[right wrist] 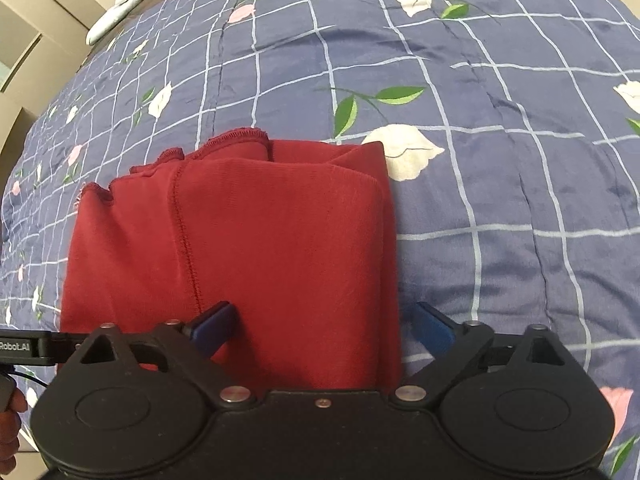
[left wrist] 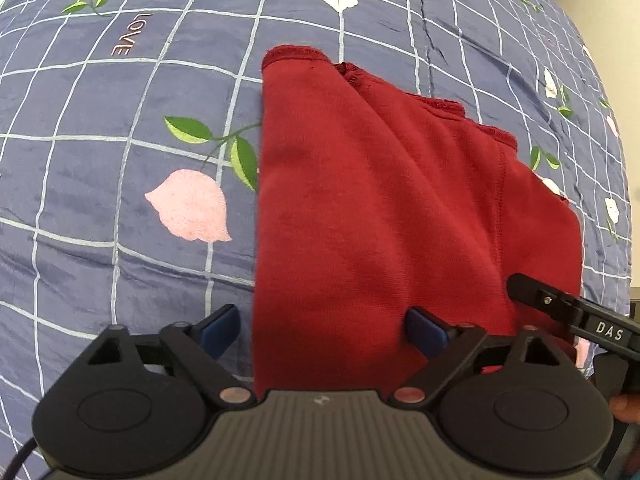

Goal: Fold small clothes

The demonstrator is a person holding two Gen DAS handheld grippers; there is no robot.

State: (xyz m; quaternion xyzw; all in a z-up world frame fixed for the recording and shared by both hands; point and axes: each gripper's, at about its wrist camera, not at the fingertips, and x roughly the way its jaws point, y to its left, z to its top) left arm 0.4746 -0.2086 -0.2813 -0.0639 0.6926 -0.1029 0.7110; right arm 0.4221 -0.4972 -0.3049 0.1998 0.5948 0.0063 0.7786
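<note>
A dark red garment (left wrist: 380, 208) lies folded in layers on the blue flowered blanket (left wrist: 120, 160), hems pointing away. My left gripper (left wrist: 322, 330) stands open over the garment's near left edge; one blue pad (left wrist: 222, 328) is over the blanket, the other (left wrist: 426, 330) over the cloth. In the right wrist view the same garment (right wrist: 248, 248) fills the centre, and my right gripper (right wrist: 324, 326) is open across its near right edge. Nothing is held between either pair of fingers. The right gripper's black finger (left wrist: 560, 308) shows at the left view's right side.
The blanket (right wrist: 500, 160) with a white grid and pink and white flowers spreads all round. A pillow or folded cloth (right wrist: 132, 0) lies at the far left, beside pale cabinet fronts. A person's hand (right wrist: 10, 420) shows at the lower left edge.
</note>
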